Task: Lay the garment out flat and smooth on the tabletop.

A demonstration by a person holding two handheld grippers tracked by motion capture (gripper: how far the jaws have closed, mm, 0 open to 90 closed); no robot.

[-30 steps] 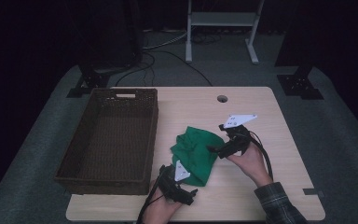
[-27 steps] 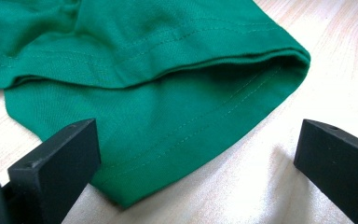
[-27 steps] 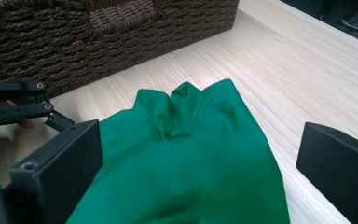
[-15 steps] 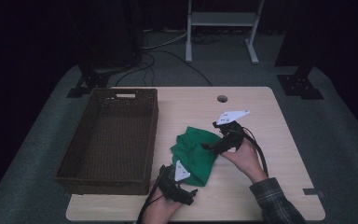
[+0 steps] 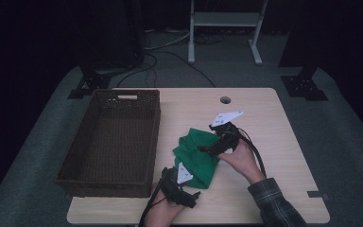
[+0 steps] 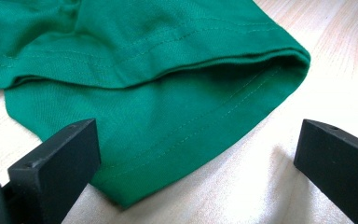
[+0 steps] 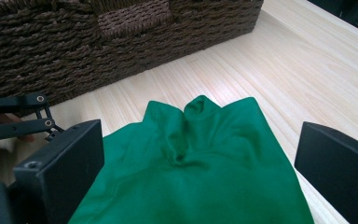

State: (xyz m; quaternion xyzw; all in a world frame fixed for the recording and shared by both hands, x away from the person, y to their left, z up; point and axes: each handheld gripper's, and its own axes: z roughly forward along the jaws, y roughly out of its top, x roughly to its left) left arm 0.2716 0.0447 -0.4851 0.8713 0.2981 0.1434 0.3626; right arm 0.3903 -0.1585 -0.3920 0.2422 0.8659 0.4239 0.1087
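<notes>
Right gripper (image 5: 207, 149) has slid left over the last second, off the bare wood and onto the far edge of the green garment (image 5: 196, 158); plate on top tipped further over with it; left gripper (image 5: 192, 198) hasn't moved, parked at the near hem; I read that as both ends now lined up for a two-point grab, nothing pinched yet.

Jaws: both spread wide; in the right gripper view cloth (image 7: 200, 172) lies between them unclamped; in the left gripper view the folded hem (image 6: 177, 121) sits ahead of the left jaw, the right one over bare table (image 6: 279, 186).

Garment position unchanged: bunched on the table (image 5: 264, 118), mid-front, just right of the wicker basket (image 5: 108, 142), not touching it as far as I can tell.

Count: one garment; one basket, nothing in it; two grippers; one table; one cable hole (image 5: 225, 100) near the far edge.

My call: next is close on both edges, then lift.
</notes>
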